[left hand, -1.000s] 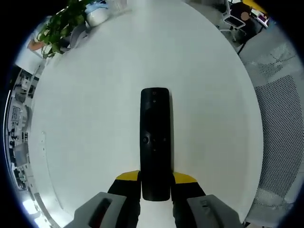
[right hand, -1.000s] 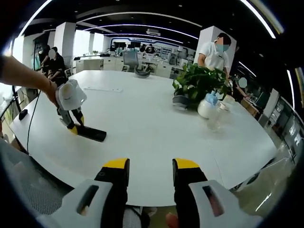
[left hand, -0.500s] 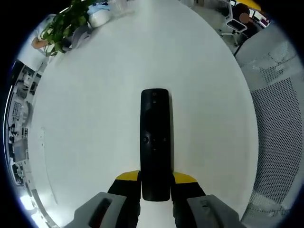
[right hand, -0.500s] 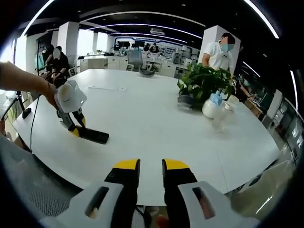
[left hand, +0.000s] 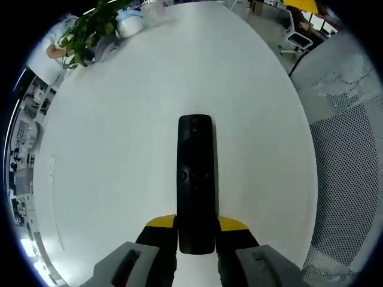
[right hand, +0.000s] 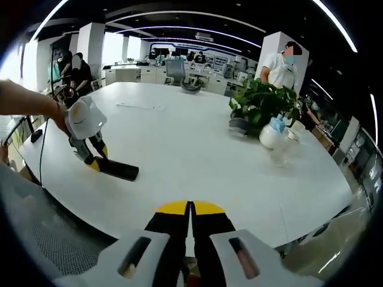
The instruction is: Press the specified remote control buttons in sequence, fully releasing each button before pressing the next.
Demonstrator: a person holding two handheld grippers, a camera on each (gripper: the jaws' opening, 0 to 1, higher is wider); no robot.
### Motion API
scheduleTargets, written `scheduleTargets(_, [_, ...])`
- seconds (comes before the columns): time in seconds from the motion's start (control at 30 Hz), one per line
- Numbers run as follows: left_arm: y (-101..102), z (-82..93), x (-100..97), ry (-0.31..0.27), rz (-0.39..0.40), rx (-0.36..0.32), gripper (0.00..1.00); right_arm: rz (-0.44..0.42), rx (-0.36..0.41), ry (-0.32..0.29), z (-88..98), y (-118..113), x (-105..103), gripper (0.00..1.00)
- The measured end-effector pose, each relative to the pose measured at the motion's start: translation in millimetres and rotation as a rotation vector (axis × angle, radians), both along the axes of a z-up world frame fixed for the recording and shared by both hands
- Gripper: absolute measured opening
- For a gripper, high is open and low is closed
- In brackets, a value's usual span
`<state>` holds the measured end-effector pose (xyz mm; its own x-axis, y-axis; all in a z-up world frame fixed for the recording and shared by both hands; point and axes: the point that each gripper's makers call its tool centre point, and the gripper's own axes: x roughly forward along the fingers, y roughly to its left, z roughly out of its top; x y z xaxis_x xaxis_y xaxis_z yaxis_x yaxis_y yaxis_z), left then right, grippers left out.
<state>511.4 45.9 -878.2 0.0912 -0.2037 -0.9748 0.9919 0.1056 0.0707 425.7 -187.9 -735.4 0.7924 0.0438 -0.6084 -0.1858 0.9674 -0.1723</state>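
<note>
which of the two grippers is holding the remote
The left gripper: its jaws are shut on the near end of the black remote. The right gripper has its jaws closed together on nothing, apart from the remote.

Left gripper (left hand: 196,226): black jaws, yellow tips, grey housings. Right gripper (right hand: 190,209): same black-yellow jaws, grey housings with slots.

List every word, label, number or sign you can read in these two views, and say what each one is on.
No text can be read in either view.
Remote control: its buttons carry small pale marks, too small to read.
Far wall of the office: a lit panel with blurred shapes, nothing readable.
Strip lying on the white table: no readable print.
</note>
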Motion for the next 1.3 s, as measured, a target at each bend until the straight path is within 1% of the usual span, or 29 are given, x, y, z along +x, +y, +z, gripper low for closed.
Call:
scheduleTargets(0.2, [0,0.4,-9.3,0.011,0.022,-0.023,0.24,0.013,-0.007,0.008,-1.0,2,0,0.00])
scheduleTargets(0.3, [-1,-0.2,-13.7,0.015,0.019,-0.029,0.24,0.017,-0.010,0.011,-1.8,3,-1,0.00])
scheduleTargets(0.7, [-4,-0.2,-31.6,0.005,-0.018,-0.037,0.24,0.008,-0.021,0.011,-2.0,0,-1,0.00])
scheduleTargets(1.0, [-6,-0.1,-38.2,0.005,-0.033,-0.045,0.24,0.020,-0.031,0.025,-4.5,2,-1,0.00])
scheduleTargets(1.3, [-5,-0.2,-48.5,0.014,-0.006,-0.087,0.24,0.033,-0.038,0.038,-6.6,5,-1,0.00])
